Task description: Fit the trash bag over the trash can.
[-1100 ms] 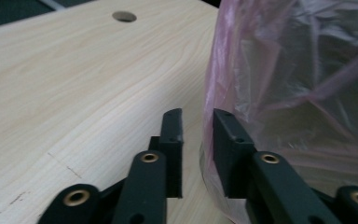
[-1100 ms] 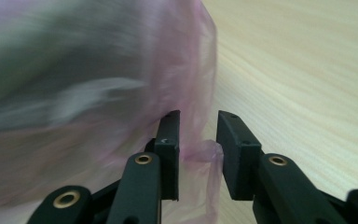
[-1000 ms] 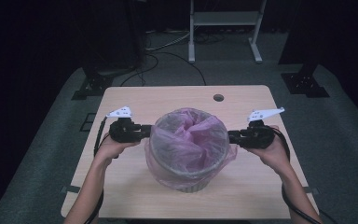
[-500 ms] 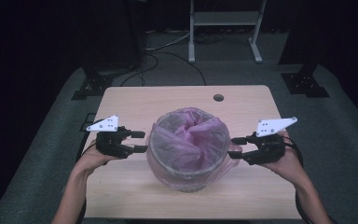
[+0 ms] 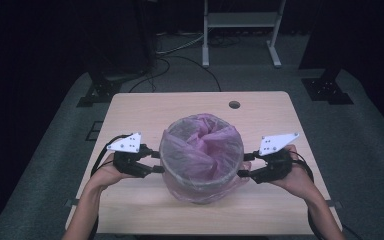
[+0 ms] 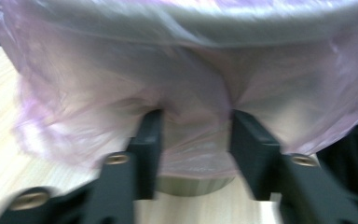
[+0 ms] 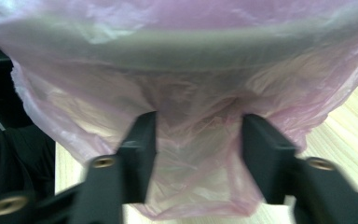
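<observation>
Sat mid-table (image 5: 130,107), nearer the person's edge: round bin (image 5: 201,150) lined w/ pink bin bag (image 5: 200,145), bag overhang draped down the outer wall. Bin itself unmoved vs. a second ago. Both hands pulled back toward the person's side since then, now lower along the bin's flanks. Left gripper (image 5: 154,161) pressed into the loose plastic skirt, jaws just been closing, fold of film bunched betw. them, pinch likely but not certain. Right gripper (image 5: 245,165) likewise, jaws part-open & closing, tips dimpling the film. Meaning, prob.: re-gripping the overhang lower down to tug the liner snug over the rim.
</observation>
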